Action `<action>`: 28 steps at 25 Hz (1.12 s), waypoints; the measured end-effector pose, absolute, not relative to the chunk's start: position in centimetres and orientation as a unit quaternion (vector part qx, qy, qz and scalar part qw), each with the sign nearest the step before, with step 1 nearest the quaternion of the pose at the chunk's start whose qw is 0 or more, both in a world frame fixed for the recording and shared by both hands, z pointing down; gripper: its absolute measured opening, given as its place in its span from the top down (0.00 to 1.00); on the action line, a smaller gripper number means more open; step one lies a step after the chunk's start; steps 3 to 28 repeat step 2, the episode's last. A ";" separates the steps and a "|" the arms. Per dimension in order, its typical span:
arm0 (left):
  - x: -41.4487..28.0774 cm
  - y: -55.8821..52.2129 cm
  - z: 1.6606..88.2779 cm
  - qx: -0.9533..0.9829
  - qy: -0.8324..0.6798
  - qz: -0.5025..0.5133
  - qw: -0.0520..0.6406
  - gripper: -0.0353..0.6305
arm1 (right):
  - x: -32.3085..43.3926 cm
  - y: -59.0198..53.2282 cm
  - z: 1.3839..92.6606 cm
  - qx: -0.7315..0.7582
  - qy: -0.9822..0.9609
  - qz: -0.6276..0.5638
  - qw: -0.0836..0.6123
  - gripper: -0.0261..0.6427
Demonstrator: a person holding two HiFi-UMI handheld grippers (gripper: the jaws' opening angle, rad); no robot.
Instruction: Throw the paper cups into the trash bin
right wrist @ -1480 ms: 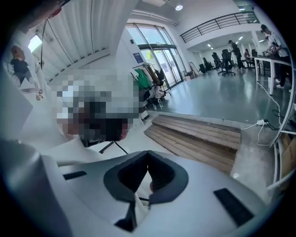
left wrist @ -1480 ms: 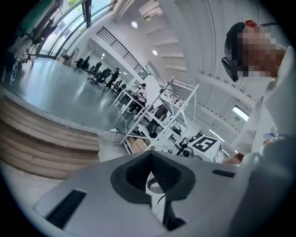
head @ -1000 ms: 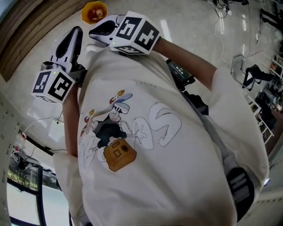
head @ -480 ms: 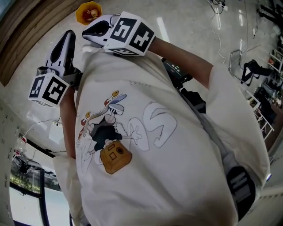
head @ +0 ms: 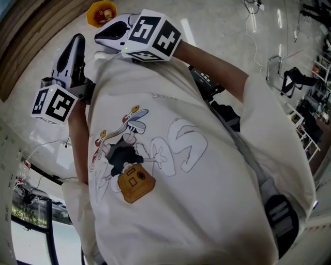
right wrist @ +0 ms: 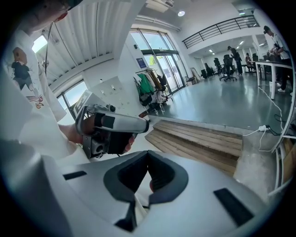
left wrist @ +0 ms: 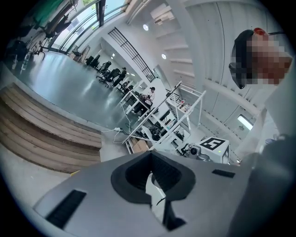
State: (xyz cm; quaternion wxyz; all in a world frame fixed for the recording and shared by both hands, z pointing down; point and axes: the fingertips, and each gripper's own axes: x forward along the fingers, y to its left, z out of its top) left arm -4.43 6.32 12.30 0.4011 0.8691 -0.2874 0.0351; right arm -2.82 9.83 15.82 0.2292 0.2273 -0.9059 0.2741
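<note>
Claws, two — left claw (head: 76,40), right claw (head: 102,37) — both closed, empty, near one orange bin (head: 93,11)

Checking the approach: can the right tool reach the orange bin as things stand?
Probably yes: the right tool hangs near the orange bin, and nothing shows between them.

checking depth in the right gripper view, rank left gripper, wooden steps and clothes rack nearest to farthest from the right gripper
1. left gripper: just ahead, left of centre, pointing right.
2. wooden steps: on the floor beyond it, centre to right.
3. clothes rack: far back behind the steps, upper centre.
</note>
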 end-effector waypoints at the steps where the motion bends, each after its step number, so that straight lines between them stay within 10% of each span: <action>1: -4.4 6.3 12.2 0.869 -0.287 0.036 0.401 0.94 | -2.8 9.7 15.7 0.228 -0.906 0.275 0.228 0.95; 28: -4.4 6.2 12.1 0.870 -0.286 0.036 0.401 0.94 | -2.8 9.6 15.7 0.229 -0.906 0.276 0.226 0.95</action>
